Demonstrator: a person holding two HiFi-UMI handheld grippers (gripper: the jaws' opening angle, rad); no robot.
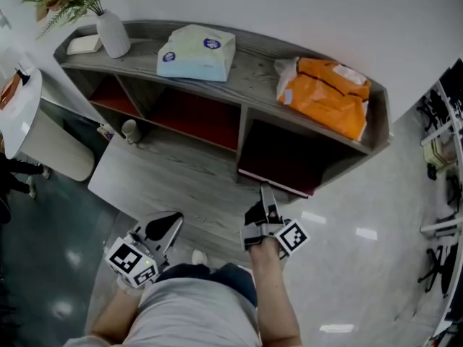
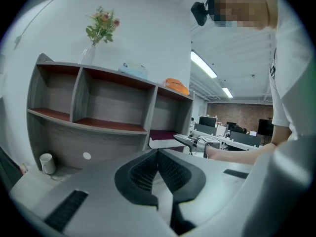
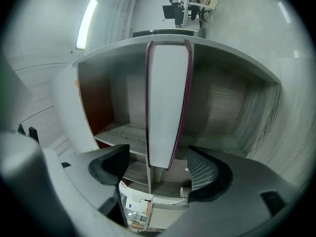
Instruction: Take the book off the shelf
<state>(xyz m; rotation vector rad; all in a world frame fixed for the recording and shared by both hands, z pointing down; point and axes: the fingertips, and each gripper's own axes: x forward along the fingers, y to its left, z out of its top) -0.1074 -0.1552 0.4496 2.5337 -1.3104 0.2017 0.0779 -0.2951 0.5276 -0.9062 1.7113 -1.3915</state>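
A book with a maroon cover (image 1: 281, 161) lies flat in the right-hand lower compartment of the grey wooden shelf (image 1: 249, 67), its white page edge jutting out over the front. My right gripper (image 1: 266, 191) is at that edge. In the right gripper view the book (image 3: 165, 107) stands between the open jaws of the right gripper (image 3: 160, 163), and neither pad touches it. My left gripper (image 1: 166, 228) hangs low to the left, away from the shelf, shut and holding nothing. From the left gripper view, past the left gripper (image 2: 158, 154), the book (image 2: 165, 141) shows side-on.
On the shelf top are a vase with flowers (image 1: 112, 31), a small white box (image 1: 85, 44), a pale tissue pack (image 1: 197, 51) and an orange bag (image 1: 325, 89). A white cup (image 1: 130, 130) stands on the floor by the shelf. A round white table (image 1: 18, 107) is left.
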